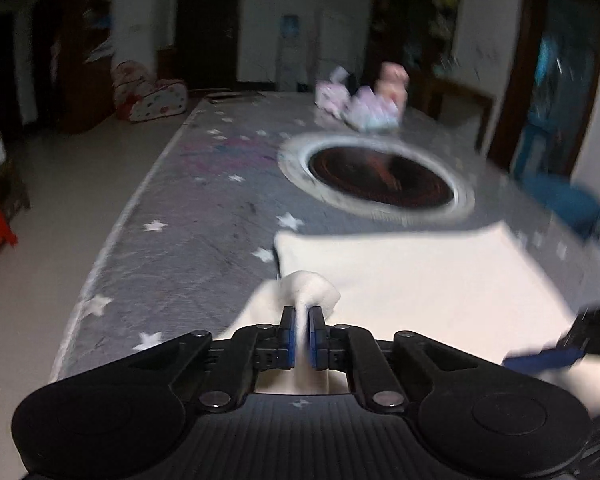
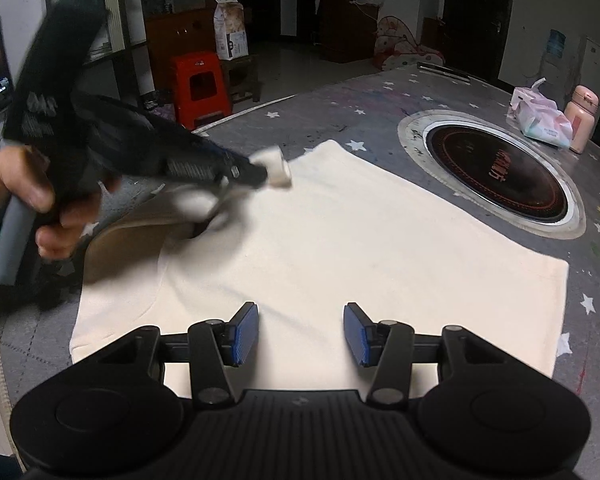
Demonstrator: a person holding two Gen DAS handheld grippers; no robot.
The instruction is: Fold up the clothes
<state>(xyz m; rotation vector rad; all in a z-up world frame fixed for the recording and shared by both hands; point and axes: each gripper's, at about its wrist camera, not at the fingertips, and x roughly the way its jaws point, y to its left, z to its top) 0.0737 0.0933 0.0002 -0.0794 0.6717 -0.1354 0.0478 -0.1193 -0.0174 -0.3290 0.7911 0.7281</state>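
Right wrist view is showing the left gripper (image 2: 278,170) pinching the cream shirt's (image 2: 340,240) sleeve, nearer the fold, while the right gripper (image 2: 300,334) is hanging open above the cloth.

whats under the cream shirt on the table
The cream cotton shirt lies flat on the grey star-printed table cover, which shows all around it. Whatever lies beneath its middle is hidden. The left tongs pinch up one edge.

Left tongs (image 1: 302,314) pinched shut, angled down; right tongs (image 2: 300,334) parted.
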